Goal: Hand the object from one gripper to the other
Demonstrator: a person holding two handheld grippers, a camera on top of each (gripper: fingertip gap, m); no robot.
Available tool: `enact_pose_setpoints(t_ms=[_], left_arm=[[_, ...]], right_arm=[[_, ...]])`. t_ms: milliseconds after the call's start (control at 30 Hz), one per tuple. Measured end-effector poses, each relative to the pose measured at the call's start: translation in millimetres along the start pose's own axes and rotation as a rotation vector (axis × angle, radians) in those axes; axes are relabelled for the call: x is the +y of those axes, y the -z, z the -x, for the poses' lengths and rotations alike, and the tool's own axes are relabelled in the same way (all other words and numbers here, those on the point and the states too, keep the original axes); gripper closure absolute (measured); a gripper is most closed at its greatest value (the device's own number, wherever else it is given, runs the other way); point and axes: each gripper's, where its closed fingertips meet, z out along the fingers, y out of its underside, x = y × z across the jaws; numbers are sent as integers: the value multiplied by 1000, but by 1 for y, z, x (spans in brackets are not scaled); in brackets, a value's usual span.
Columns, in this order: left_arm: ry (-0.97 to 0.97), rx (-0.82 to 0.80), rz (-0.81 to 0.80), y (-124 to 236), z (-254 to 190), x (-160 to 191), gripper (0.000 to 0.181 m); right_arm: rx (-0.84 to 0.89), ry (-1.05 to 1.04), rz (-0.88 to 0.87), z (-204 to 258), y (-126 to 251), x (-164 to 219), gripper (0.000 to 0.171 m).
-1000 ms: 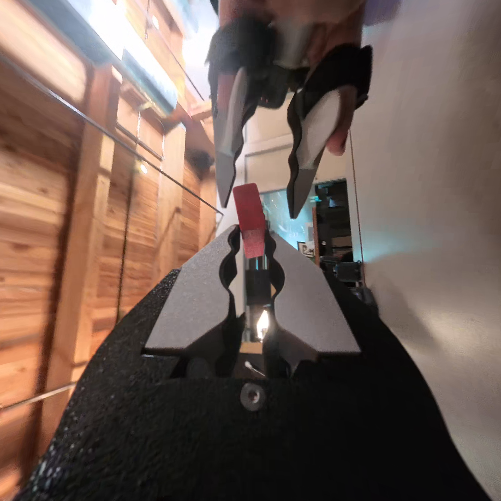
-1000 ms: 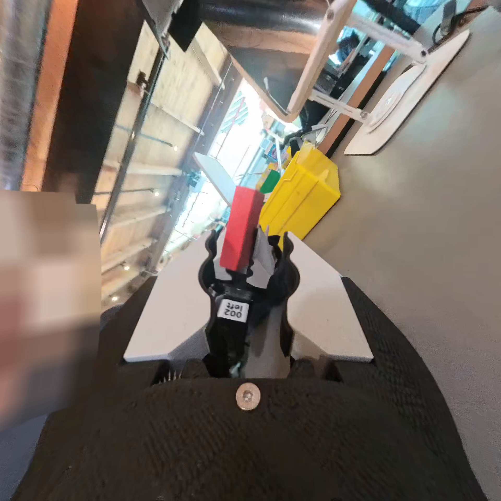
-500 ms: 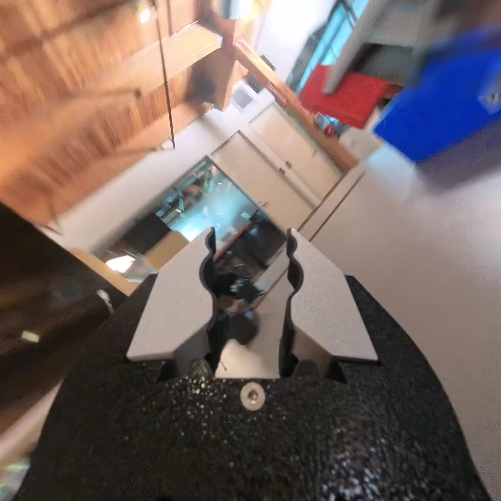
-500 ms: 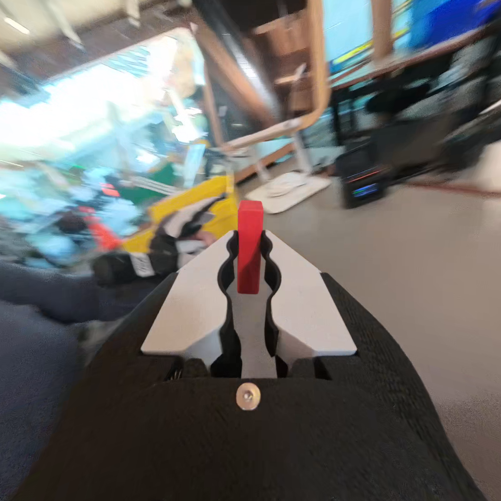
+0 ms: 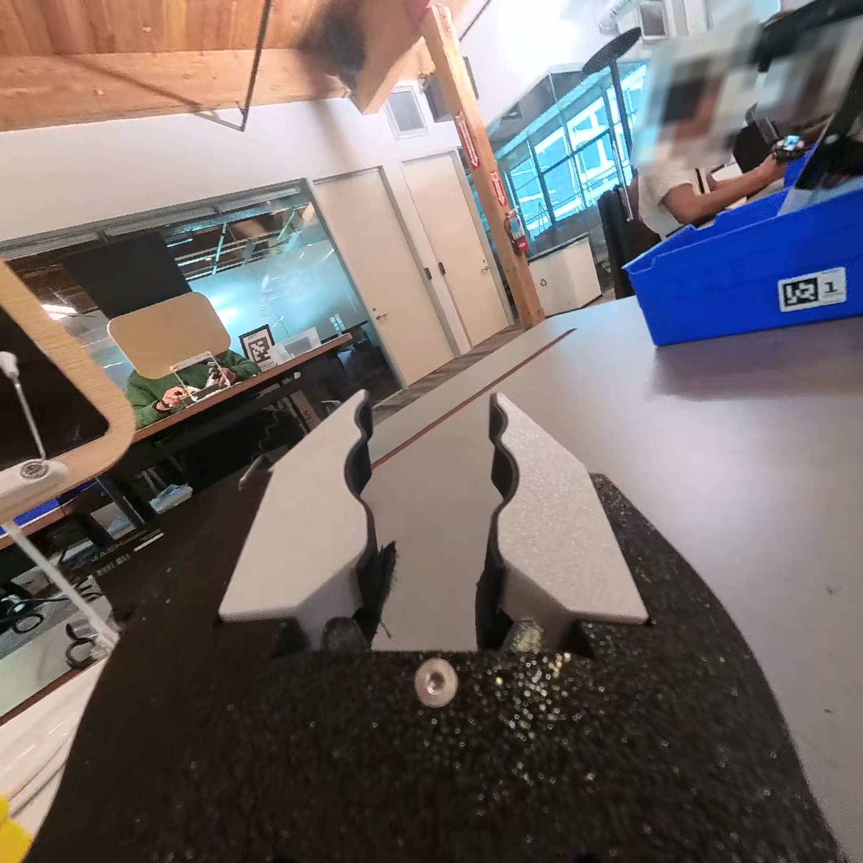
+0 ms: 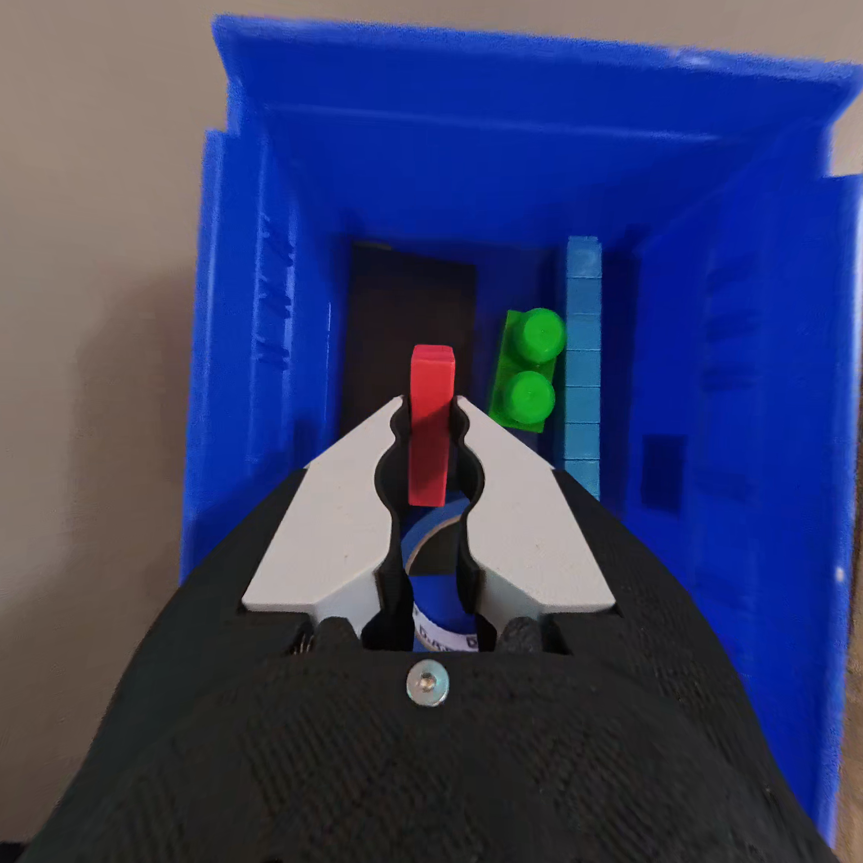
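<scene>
The small red rectangular block (image 6: 430,422), gripped by the left gripper (image 5: 429,411) 1 second ago, now sits clamped in the right gripper (image 6: 429,402) above the blue plastic bin (image 6: 467,149); the left's fingers stand apart, empty, so the handover looks complete.

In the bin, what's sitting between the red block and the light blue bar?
A green two-stud brick lies between the red block and the light blue bar, against the bar, seen in the right wrist view.
</scene>
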Motion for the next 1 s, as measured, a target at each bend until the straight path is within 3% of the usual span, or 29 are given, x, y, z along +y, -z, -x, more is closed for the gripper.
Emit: enact_pose_setpoints(t_ms=[67,133,233,333,467,600,700,800,933,1000], left_arm=[[4,25,19,-2,-4,3,132],[28,45,42,-3,-7,8,132],[94,26,13,-2,3,6,139],[174,1,10,-1,14,9,141],[235,-11,20,1,22,14,141],[236,-14,27,2,24,15,142],[229,-6,32,2,22,16,145],[217,6,39,0,18,16,146],[168,29,43,0,12,13,146],[92,105,63,-2,-3,4,136]], right_arm=[[32,4,15,-2,-4,0,152],[90,40,-74,0,15,-15,136],[155,133,-471,39,91,-67,143],[61,233,-803,117,139,-103,144],[-154,293,-950,229,104,-114,141],[-199,308,-1094,302,54,-111,141],[-217,344,-1210,331,43,-95,142],[-120,597,-1275,353,40,-73,146],[-156,602,-1332,360,49,-69,150],[-162,593,-1311,358,44,-69,151]])
